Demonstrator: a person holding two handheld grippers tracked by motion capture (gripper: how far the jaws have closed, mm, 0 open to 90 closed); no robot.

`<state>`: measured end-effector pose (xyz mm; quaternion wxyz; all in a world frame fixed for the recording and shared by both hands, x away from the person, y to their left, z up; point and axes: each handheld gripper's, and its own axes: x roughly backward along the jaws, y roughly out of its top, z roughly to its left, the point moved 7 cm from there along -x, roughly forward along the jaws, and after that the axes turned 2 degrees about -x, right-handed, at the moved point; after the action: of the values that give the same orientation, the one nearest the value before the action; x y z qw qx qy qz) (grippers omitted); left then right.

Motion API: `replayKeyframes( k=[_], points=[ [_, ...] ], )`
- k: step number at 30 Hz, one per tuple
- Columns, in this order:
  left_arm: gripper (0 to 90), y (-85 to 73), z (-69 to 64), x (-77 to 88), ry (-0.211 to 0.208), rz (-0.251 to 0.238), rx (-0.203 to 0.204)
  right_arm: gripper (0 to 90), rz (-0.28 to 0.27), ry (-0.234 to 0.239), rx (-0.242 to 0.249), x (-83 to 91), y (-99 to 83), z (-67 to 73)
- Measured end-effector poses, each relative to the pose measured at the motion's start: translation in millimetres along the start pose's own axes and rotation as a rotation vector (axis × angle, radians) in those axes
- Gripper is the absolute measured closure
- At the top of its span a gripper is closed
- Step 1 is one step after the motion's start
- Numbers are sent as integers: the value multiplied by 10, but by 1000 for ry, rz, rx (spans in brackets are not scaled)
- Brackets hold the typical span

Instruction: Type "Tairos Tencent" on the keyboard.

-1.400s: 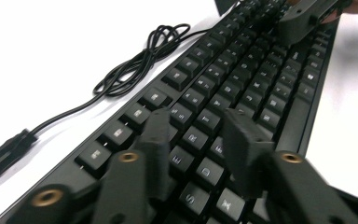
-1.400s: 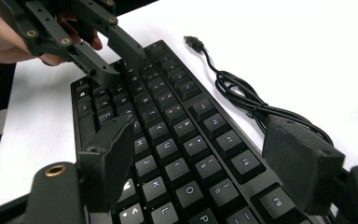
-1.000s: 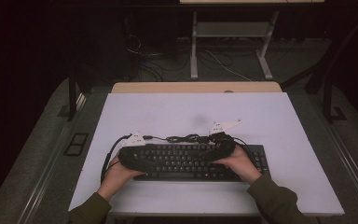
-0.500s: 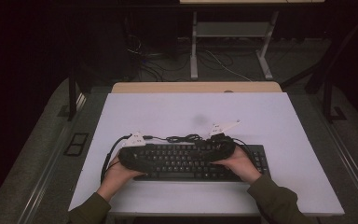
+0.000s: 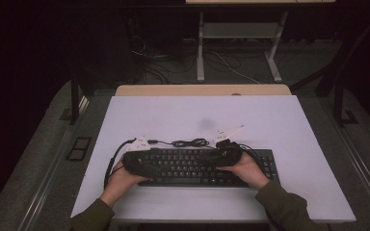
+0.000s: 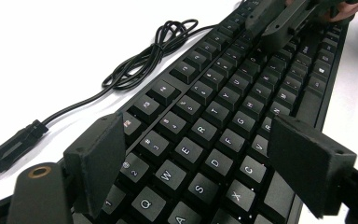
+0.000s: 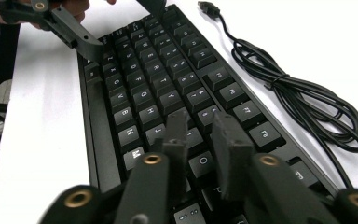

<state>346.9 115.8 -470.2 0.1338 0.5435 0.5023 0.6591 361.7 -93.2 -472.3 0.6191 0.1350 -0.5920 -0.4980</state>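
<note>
A black keyboard (image 5: 188, 168) lies along the near side of the white table, its black cable (image 5: 190, 143) coiled behind it. My left gripper (image 6: 200, 163) hovers over the keyboard's left end, jaws wide apart above the letter keys (image 6: 186, 151) with nothing pinched. My right gripper (image 7: 200, 133) is over the right half, and its jaws have just been closing. They now stand about one key apart with a keycap (image 7: 196, 140) between them. Whether the pads press on it is unclear. Each gripper view also shows the other gripper (image 6: 279, 23) (image 7: 70, 28) farther along the keys.
The cable (image 7: 307, 107) ends in a loose USB plug (image 6: 9, 149) on the white tabletop (image 5: 202, 115). A wooden desk edge (image 5: 202, 90) adjoins the far side. The person's hands and sleeves rest at the table's near edge.
</note>
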Motion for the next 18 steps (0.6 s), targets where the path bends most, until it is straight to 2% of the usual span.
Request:
replayKeyframes(
  k=[8,18],
  points=[
    [188,-1,6,3,2,-1,1,886,30,-1,19,-19,-23,20],
    [187,1,5,6,3,-2,3,891,50,-19,30,-47,-44,13]
  ],
)
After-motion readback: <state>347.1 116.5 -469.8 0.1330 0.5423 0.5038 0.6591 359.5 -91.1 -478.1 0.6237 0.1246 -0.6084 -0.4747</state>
